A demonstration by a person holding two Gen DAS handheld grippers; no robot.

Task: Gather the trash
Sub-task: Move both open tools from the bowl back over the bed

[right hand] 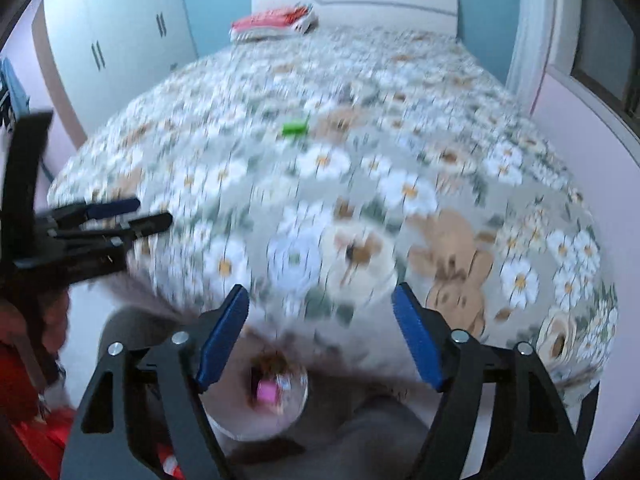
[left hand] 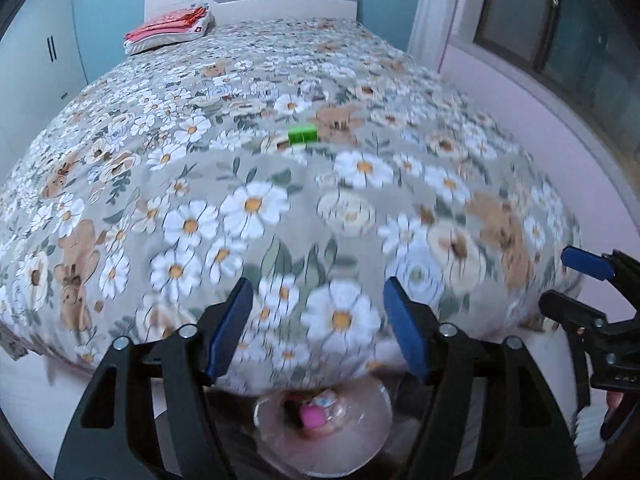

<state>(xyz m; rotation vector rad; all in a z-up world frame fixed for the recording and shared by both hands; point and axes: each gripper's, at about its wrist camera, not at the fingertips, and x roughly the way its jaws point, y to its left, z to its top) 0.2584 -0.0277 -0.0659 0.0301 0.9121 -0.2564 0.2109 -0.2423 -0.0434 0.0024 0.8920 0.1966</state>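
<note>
- Left gripper [left hand: 318, 330] hangs over the near edge of the bed [left hand: 400, 80]; its blue pads stand well apart with only the floral cover behind them, nothing held
- Right gripper [right hand: 320, 334] is the same: pads apart, empty, pointing down and forward over the bed's near edge
- A small green item [left hand: 303, 135], the one loose piece of trash in sight, lies flat near the middle of the cover, well apart from both grippers
- Trash bin [left hand: 324, 420], a pale round container lined with clear film, stands on the floor just below the bed's near edge; pink and white scraps already lie inside
- Step in hand, as judged: reach for the green item, then carry it to the bin
- To do it well: send one gripper only, keep the other clear; come down from above with the pads either side of the piece, and close low enough to catch it without pinching the soft cover
- The cover gives under pressure, so a hard push would likely sink the piece; a light touch is wiser
- The left wrist view is sharper: the green item reads as two joined blocks, and the right gripper shows at its right edge
- The right wrist view is blurred, the item a green smear; only it shows the wardrobe [right hand: 120, 40], a red sleeve [right hand: 24, 368] and the left gripper from the side
- Both views show a red pillow [left hand: 168, 28] by the headboard
</note>
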